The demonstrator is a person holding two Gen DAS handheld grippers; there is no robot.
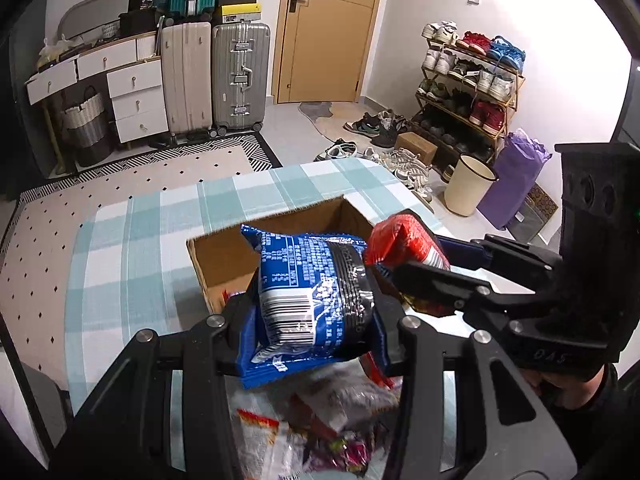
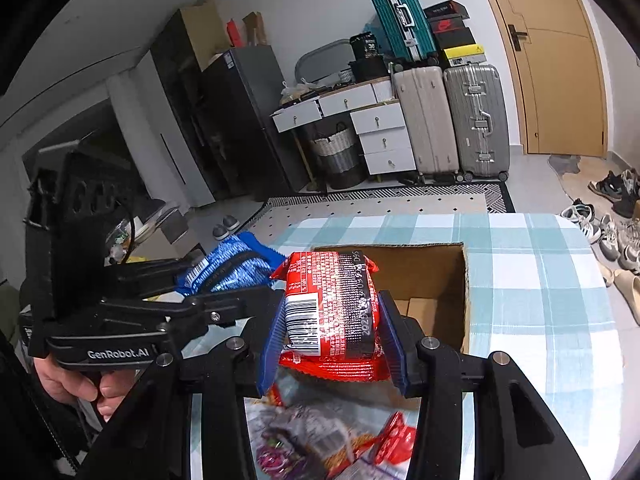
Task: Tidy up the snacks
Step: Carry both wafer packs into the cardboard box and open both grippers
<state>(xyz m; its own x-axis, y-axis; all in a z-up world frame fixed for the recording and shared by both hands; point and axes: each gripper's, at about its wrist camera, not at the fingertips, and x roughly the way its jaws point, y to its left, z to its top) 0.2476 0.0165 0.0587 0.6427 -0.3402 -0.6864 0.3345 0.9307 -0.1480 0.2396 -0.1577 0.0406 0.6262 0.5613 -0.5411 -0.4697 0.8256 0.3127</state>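
Left gripper (image 1: 314, 316) is clamped on a blue snack packet (image 1: 312, 300), blue pads pressing its two sides, barcode side facing the camera; the packet is held in the air above the near edge of the cardboard box (image 1: 224, 256). Right gripper (image 2: 334, 332) is clamped on a red snack packet (image 2: 332, 308), also barcode side up, held above the near wall of the same box (image 2: 452, 280). In the left wrist view the red packet (image 1: 404, 244) and right gripper (image 1: 416, 268) sit just beside the blue packet, to its right; in the right wrist view the blue packet (image 2: 228, 268) appears at left in the left gripper (image 2: 224, 276). The box is open-topped and stands on the table with the checked blue-and-white cloth (image 1: 140, 240), toward its far edge; some items lie on its bottom, too hidden to identify. A loose pile of snack packets (image 2: 320, 440) lies on the cloth at the near edge, below both grippers, blurred. A hand (image 2: 76, 380) grips the left gripper's handle.
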